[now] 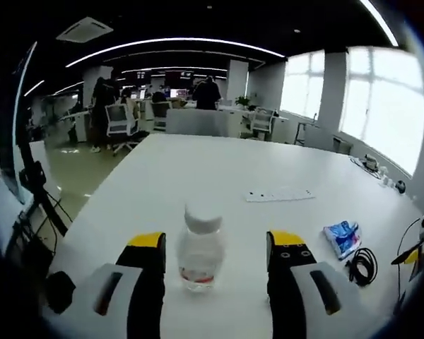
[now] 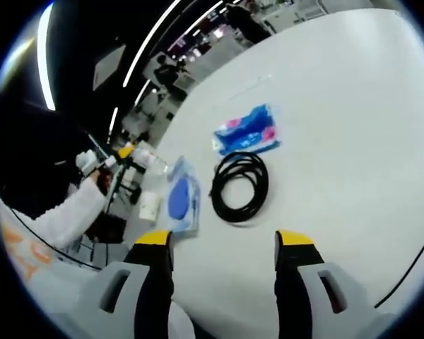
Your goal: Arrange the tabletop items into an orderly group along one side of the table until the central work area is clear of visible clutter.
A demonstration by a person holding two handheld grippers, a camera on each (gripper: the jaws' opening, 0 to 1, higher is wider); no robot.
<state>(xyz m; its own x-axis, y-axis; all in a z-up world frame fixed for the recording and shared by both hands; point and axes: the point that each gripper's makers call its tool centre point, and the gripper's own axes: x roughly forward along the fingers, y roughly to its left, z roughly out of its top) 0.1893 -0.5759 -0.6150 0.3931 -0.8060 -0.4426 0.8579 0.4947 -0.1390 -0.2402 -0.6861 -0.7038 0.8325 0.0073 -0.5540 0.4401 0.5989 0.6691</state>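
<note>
A clear plastic bottle (image 1: 200,251) with a white cap stands upright on the white table (image 1: 198,176). It sits between the jaws of my left gripper (image 1: 216,244), which is open and touches it on neither side. To the right lie a blue packet (image 1: 343,236) and a black cable coil (image 1: 362,265). In the right gripper view, my right gripper (image 2: 225,241) is open and empty. Just beyond its tips lies the black cable coil (image 2: 239,185), with the blue and pink packet (image 2: 247,131) past it. A blue round item in a clear bag (image 2: 182,198) lies left of the coil.
A white power strip (image 1: 279,195) lies mid-table, farther out. A small white card (image 2: 150,205) sits near the table edge. A person's white sleeve (image 2: 63,219) and the other gripper (image 2: 120,155) come in from the left. Office chairs and people stand beyond the table's far end.
</note>
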